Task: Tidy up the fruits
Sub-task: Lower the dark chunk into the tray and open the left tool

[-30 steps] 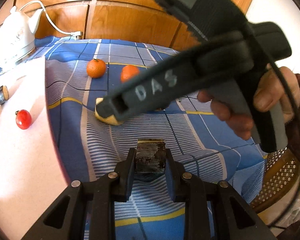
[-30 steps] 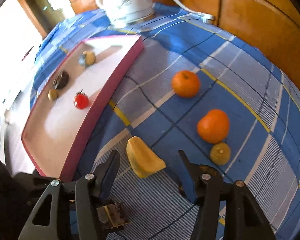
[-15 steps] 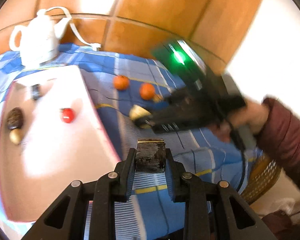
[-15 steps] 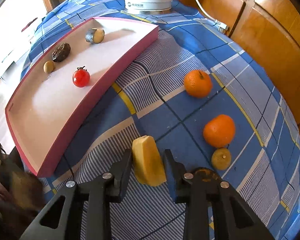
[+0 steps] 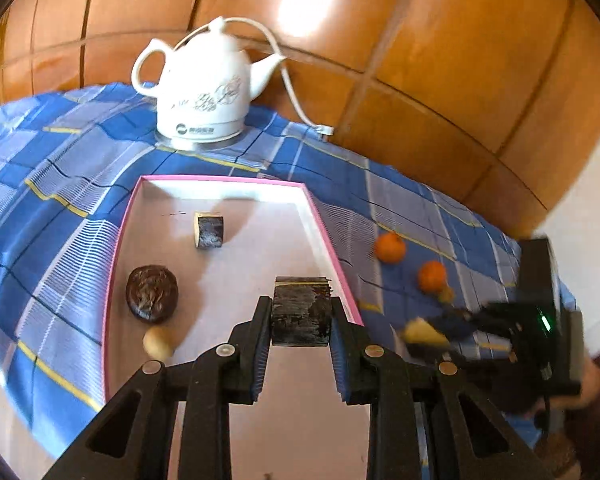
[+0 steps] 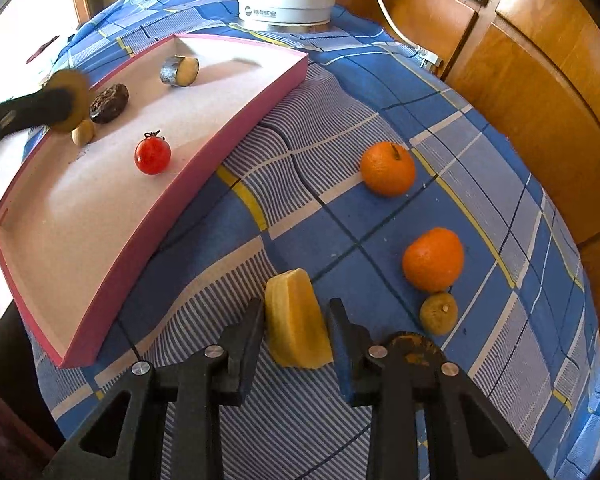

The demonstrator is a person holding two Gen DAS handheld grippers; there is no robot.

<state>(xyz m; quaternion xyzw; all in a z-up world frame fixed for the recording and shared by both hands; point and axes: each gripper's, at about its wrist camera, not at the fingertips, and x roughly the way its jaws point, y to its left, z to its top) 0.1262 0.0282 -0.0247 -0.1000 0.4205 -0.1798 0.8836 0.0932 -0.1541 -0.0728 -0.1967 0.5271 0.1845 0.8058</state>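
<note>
The left gripper [image 5: 301,322] is clamped on a dark cylindrical chunk [image 5: 301,310], both pads pressed flat against its sides, the piece standing just beyond the fingertips at 12 o'clock in the left wrist view. The chunk hangs over the pink-rimmed tray [image 5: 328,236], near its right wall. The right gripper [image 6: 296,334] is narrow too, its pads against the flanks of a yellow wedge [image 6: 294,320] that sits on the cloth at 12 o'clock from the fingertips, close to the tray's near corner.

In the tray, the right wrist view shows four loose pieces: one cherry tomato [image 6: 152,155], one dark wrinkled fruit [image 6: 109,97], one small pale round fruit [image 6: 83,133] touching the wrinkled one's near side, and one short dark-skinned slice [image 6: 179,71] with a pale cut face, toward the far end.

On the blue checked tablecloth [image 6: 324,240] lie two oranges: the farther orange [image 6: 387,168] at about 1 o'clock from the right gripper, the nearer orange [image 6: 433,259] at 2 o'clock. One small brownish fruit [image 6: 439,313] touches the nearer orange's lower edge. A dark round piece [image 6: 414,346] shows partly behind the right finger; what it is cannot be told.

One white kettle [image 5: 204,92] stands past the tray at 11 o'clock in the left wrist view, its cord running to the wood panelling [image 5: 420,60].

Both grippers point steeply down at the table. A hand at 4 o'clock in the left view, blurred, carries the right gripper.
</note>
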